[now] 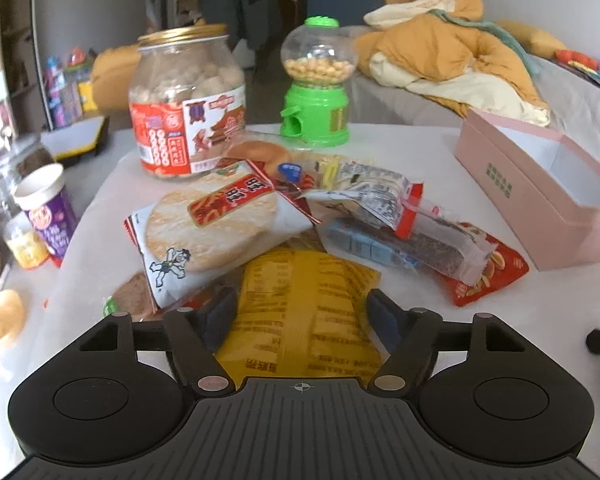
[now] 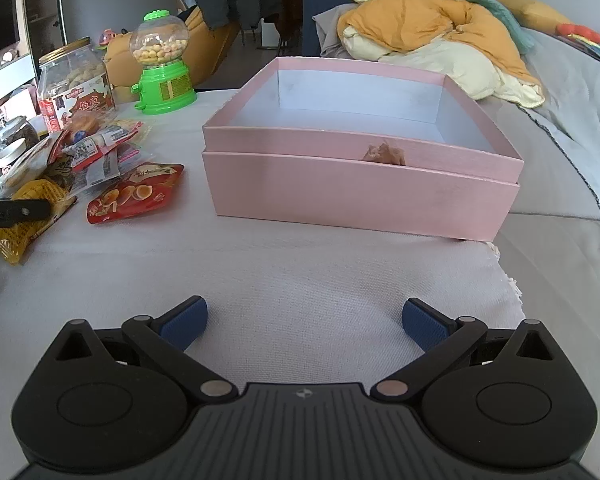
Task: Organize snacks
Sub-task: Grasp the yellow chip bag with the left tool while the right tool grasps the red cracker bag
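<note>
Tablecloth (image 2: 300, 272), red-labelled cracker packet (image 1: 212, 220)

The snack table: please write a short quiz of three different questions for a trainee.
1. True or false: the pink box already holds snacks.
2. Which packet lies between the fingers of the left claw? A) yellow packet B) red packet C) rice cracker packet
3. Fill in: the right claw is ___ over the bare cloth.

Key: 1 false; 2 A; 3 open.
</note>
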`<state>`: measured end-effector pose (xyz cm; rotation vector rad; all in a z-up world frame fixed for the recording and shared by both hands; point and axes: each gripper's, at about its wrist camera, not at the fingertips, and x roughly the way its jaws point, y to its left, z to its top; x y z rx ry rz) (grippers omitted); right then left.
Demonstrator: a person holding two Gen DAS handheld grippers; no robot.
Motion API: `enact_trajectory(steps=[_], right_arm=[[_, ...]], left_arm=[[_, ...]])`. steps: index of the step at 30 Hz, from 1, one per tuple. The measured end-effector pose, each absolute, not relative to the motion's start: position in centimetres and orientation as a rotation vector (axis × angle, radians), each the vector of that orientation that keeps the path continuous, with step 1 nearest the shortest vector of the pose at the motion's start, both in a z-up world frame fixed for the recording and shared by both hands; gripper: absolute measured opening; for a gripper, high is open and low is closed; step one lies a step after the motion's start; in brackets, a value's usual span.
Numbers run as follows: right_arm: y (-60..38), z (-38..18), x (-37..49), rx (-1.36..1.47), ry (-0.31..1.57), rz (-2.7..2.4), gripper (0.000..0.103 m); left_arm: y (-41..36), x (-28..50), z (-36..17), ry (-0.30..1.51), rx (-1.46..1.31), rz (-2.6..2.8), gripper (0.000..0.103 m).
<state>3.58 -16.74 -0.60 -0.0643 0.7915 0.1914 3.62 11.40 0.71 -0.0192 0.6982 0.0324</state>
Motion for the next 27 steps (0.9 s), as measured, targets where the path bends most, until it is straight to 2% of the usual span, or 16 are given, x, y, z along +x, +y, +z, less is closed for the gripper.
enact_trajectory(steps=[1,3,5,10,14,18,23,25,27], right_arm=[[-16.8,-0.6,3.6,-0.068,0.792,0.198,0.103],[-16.7,-0.5,3.9,-0.087,0.795,0.232,0.103],[-16.4,-0.2,4.7,-0.111,0.797,0.301,0.103],[-14.5,1.4,7.5,-0.093,0.749,0.405,0.103],[-11.7,1.9,10.6,-0.062,0.782,0.486,0.103],[-7.5,1.7,12.8,-0.115,0.795,0.533,0.103],[-1.8,1.8,13.2,-0.255,0.718,0.587,0.103],[0.1,1.5,14.0,-0.305,0.719,0.594,0.102],[1.2,1.2,14.6,-0.327,0.728,0.596,0.095]], left_arm=[[11.3,3.3,0.7,0.694,-0.013,0.03,0.077],[11.4,2.6,1.0,0.686,-0.055,0.011,0.065],[11.7,1.4,1.4,0.668,-0.117,-0.021,0.062],[11.4,-1.8,2.0,0.626,-0.149,-0.028,0.061],[11.7,-3.1,2.3,0.619,-0.2,-0.06,0.061],[11.7,-3.8,2.3,0.616,-0.213,-0.071,0.061],[11.8,-4.2,1.9,0.622,-0.232,-0.083,0.061],[11.9,-4.4,1.8,0.623,-0.241,-0.085,0.061],[12.2,-4.8,1.8,0.617,-0.245,-0.084,0.061]])
